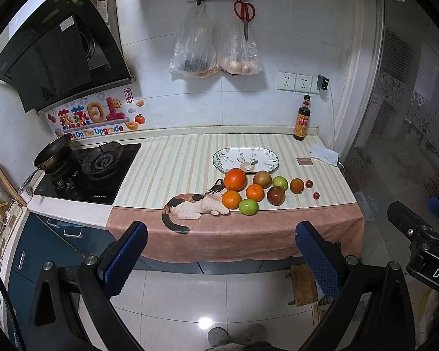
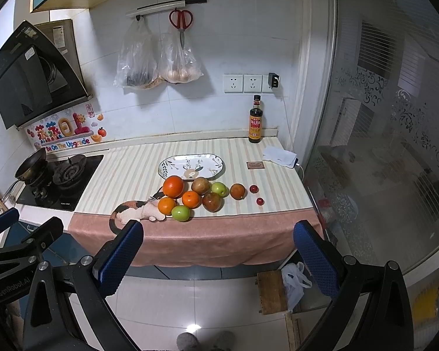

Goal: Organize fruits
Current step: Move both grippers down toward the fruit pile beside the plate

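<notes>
Several fruits lie in a cluster on the cloth-covered counter: a large orange (image 1: 234, 179) (image 2: 173, 186), two smaller oranges (image 1: 254, 191), a green apple (image 1: 248, 206) (image 2: 181, 213), a red apple (image 1: 276, 195) (image 2: 211, 201), a brown pear (image 1: 262, 179) and two small red fruits (image 1: 316, 195). An empty oval patterned plate (image 1: 245, 159) (image 2: 191, 164) sits just behind them. My left gripper (image 1: 221, 237) and right gripper (image 2: 218, 235) are both open and empty, held back from the counter's front edge over the floor.
A gas hob with a pan (image 1: 52, 153) is at the left. A sauce bottle (image 1: 303, 120), a folded cloth (image 1: 325, 152) and a small card (image 1: 304, 161) are at the back right. A glass door (image 2: 380, 146) stands on the right. A wooden stool (image 2: 272, 291) is below.
</notes>
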A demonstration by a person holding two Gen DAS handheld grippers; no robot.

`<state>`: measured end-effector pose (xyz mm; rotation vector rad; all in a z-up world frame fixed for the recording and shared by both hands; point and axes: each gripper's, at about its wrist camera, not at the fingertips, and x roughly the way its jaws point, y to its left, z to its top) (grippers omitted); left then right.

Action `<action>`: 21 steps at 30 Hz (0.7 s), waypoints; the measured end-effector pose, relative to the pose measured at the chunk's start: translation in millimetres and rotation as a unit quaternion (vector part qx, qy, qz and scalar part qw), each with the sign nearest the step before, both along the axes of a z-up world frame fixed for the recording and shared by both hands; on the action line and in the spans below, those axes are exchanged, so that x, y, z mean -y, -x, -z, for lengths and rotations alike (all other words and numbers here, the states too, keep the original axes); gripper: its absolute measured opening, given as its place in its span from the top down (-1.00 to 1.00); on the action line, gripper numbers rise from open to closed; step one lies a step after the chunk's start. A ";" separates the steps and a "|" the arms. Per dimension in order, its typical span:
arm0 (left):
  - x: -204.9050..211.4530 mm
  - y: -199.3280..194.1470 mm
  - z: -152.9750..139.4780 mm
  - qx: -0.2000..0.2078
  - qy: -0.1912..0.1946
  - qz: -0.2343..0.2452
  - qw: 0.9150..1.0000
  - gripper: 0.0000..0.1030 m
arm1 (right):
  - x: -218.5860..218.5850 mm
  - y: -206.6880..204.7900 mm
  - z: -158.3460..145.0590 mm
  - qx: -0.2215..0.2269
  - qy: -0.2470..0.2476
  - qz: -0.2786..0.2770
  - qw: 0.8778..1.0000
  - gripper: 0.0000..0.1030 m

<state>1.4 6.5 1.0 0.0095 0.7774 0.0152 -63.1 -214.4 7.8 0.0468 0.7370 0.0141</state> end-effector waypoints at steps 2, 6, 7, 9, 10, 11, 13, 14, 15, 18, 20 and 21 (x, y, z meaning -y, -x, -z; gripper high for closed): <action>0.2 0.5 -0.6 0.004 0.001 -0.002 1.000 -1.00 | -1.1 -0.1 -1.4 0.003 -0.004 0.004 1.000 -1.00; -7.8 -7.7 5.3 0.039 -0.004 -0.029 0.999 -1.00 | -0.4 -1.1 -0.5 0.021 -0.026 0.024 0.999 -1.00; -10.0 -11.6 8.3 0.045 -0.009 -0.037 0.998 -1.00 | -0.1 -2.6 0.6 0.029 -0.031 0.029 0.999 -1.00; -20.6 -25.1 14.4 0.049 -0.011 -0.045 0.998 -1.00 | -1.9 -7.6 5.2 0.043 -0.034 0.041 0.998 -1.00; -27.9 -33.0 17.3 0.049 -0.011 -0.048 0.998 -1.00 | -3.3 -11.4 8.7 0.047 -0.036 0.045 0.997 -1.00; -32.1 -40.3 21.1 0.047 -0.012 -0.050 0.998 -1.00 | -5.1 -15.5 11.4 0.049 -0.038 0.049 0.997 -1.00; -41.4 -57.1 28.9 0.042 -0.013 -0.051 0.998 -1.00 | -10.4 -27.2 20.4 0.045 -0.039 0.055 0.997 -1.00; -44.2 -65.7 33.9 0.040 -0.016 -0.053 0.998 -1.00 | -13.0 -35.2 25.9 0.044 -0.040 0.058 0.997 -1.00; -47.4 -74.8 38.6 0.033 -0.020 -0.053 0.998 -1.00 | -15.0 -42.3 30.9 0.042 -0.039 0.061 0.996 -1.00; -54.4 -104.1 54.9 0.001 -0.017 -0.050 0.999 -1.00 | -21.1 -69.4 50.4 0.027 -0.038 0.066 0.997 -1.00; -57.1 -122.1 65.4 -0.021 -0.015 -0.047 0.999 -1.00 | -23.6 -91.1 67.6 0.003 -0.044 0.065 0.997 -1.00; -57.2 -132.4 71.4 -0.031 -0.015 -0.044 0.998 -1.00 | -24.2 -103.0 77.1 -0.014 -0.049 0.063 0.997 -1.00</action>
